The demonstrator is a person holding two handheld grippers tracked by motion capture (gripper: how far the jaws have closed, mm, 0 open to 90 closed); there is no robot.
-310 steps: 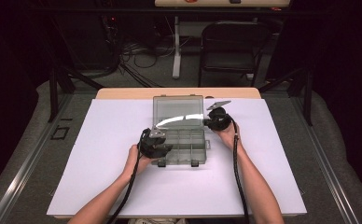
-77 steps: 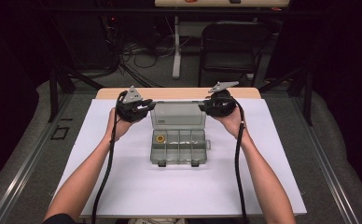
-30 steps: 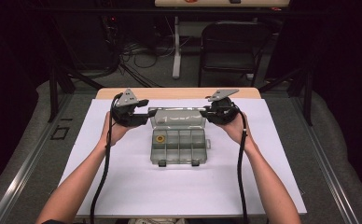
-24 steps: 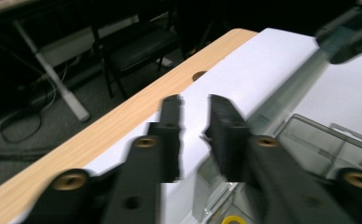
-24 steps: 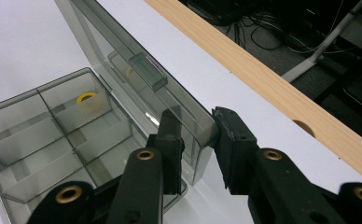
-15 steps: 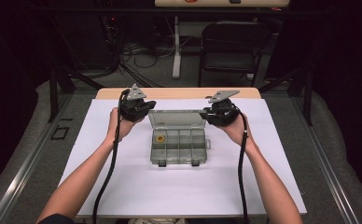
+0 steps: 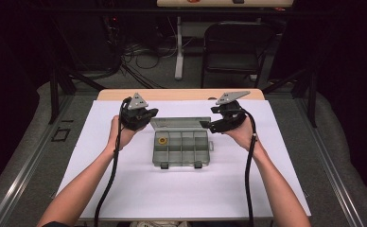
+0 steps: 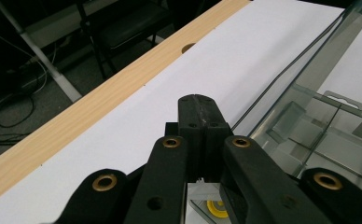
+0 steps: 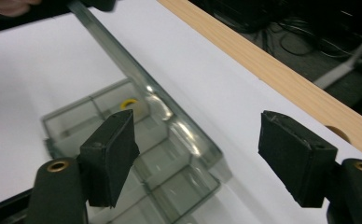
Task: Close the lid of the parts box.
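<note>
on the high view i have the clear compartment box (image 7: pixel 181 147) sitting in the middle of the white sheet (image 7: pixel 181 189) on the surface, its lid (image 7: pixel 172 123) swung up toward the far side. a yellow ring (image 7: pixel 162 141) lies in the far left compartment of the box. my left claw (image 7: pixel 148 115) hovers off the far left corner of the box, beside the raised lid, and my right claw (image 7: pixel 207 124) hangs at the far right corner. in the left gripper view the left claw (image 8: pixel 198 100) has its jaws pressed flat together with nothing between them, the lid edge (image 8: pixel 309 56) rising just to the side of them, apart from the tips, and the yellow ring (image 8: pixel 216 208) peeking out below. in the right gripper view the right claw (image 9: pixel 198 140) has just been opening and now stands wide, its pads (image 9: pixel 111 154) clear of the plastic; the box's corner (image 9: pixel 202 163) sits under the gap, not pinched. the wooden edge (image 9: pixel 281 79) of the surface runs past the sheet on the far side. the person's hands hold both grippers above the sheet, well apart from each other with the box between them.
</note>
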